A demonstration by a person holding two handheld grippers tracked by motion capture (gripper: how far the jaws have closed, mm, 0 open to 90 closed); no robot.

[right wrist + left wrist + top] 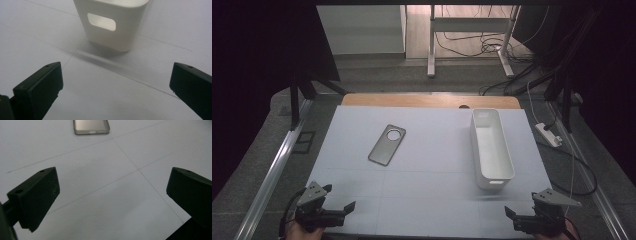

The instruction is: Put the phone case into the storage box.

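Observation:
A grey phone case (387, 145) with a round camera hole lies flat on the white mat (427, 190), left of centre. Its near end shows in the left gripper view (91, 126), well ahead of the jaws. A long white bin (491, 150) stands empty on the right side of the mat. Its near end wall with a handle slot (112, 22) faces my right gripper. My left gripper (339, 197) (112, 195) hovers open at the mat's near left corner, holding nothing. My right gripper (522, 202) (116, 85) is open and empty at the near right, just short of the bin.
A wooden table edge (432, 101) runs behind the mat. Metal rails (272, 170) flank the table. A white power strip (548, 134) with cables lies on the floor to the right. Desk legs (431, 45) stand farther back.

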